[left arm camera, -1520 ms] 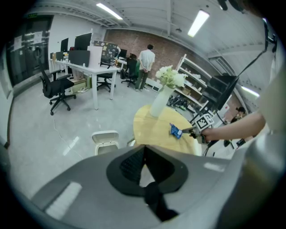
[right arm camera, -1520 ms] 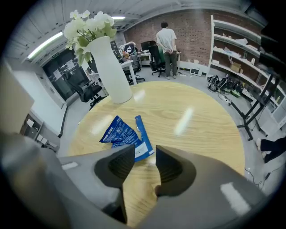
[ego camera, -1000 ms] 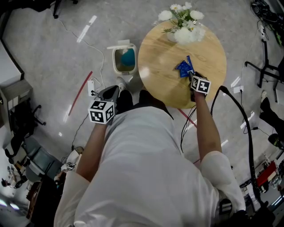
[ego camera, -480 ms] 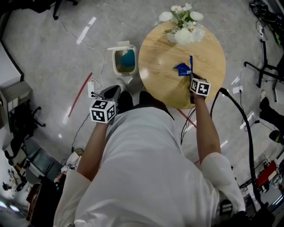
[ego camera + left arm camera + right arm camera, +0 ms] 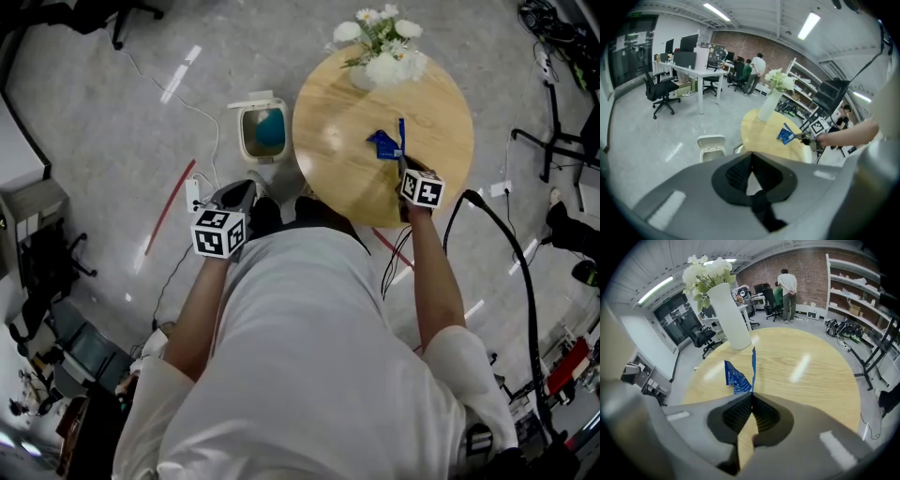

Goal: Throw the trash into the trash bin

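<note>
Blue wrapper pinched in right gripper fingers (above wooden table), left gripper fingers closed.

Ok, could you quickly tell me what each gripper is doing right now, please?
Left gripper: closed, nothing in it.
Right gripper: closed on the blue wrapper.

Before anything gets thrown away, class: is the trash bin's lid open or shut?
Open: the trash bin shows its blue-green inside, its lid flipped back.
</note>
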{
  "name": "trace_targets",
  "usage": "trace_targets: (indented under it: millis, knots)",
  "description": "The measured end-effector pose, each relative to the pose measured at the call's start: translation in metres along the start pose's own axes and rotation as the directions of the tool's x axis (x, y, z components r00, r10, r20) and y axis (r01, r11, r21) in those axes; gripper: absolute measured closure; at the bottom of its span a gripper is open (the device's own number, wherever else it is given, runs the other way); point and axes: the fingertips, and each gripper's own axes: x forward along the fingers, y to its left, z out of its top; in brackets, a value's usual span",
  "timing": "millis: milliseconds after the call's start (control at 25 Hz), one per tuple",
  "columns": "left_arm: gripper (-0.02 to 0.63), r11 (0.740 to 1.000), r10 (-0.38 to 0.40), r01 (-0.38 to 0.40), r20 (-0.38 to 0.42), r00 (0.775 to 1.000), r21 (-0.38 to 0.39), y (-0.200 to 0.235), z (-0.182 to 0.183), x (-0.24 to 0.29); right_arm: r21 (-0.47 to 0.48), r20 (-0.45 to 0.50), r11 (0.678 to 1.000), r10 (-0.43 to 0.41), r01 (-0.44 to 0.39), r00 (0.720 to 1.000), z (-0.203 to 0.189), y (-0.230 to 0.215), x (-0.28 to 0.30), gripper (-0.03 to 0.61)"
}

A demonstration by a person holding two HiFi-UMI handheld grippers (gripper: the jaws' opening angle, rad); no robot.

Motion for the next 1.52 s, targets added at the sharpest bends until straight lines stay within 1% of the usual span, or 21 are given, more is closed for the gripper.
trace_targets:
  millis: [240, 400, 800, 1120, 1520]
  knots:
    - [0.609, 1.0, -0.003, 0.003, 0.012, 1.0, -0.002, 0.001, -0.01, -0.009, -0.004, 0.037, 1.0, 0.016, -0.016, 0.999, 0.001, 0.017, -0.009, 0.575]
    - [0.609, 1.0, -0.015, 0.015, 0.024, 1.0, -0.003, 0.01, -0.016, -0.02, 0.002, 0.05, 1.0, 0.009, -0.01, 0.999, -0.002, 0.035, -0.016, 0.575]
    - [0.609, 0.999, -0.035, 0.035, 0.052, 0.998, 0.006, 0.058, -0.016, -0.052, 0.021, 0.063, 1.0, -0.01, 0.009, 0.998, -0.004, 0.097, -0.024, 0.575]
    - [0.611, 0.999, -0.024, 0.025, 0.081, 0.996, -0.022, 0.097, -0.021, -0.075, -0.015, 0.062, 1.0, 0.008, -0.007, 0.998, 0.002, 0.149, -0.019, 0.575]
    - [0.609, 0.998, -0.005, 0.011, 0.099, 0.995, -0.062, 0.139, -0.036, -0.1, -0.087, 0.048, 0.994, 0.071, -0.067, 0.996, 0.011, 0.225, 0.004, 0.575]
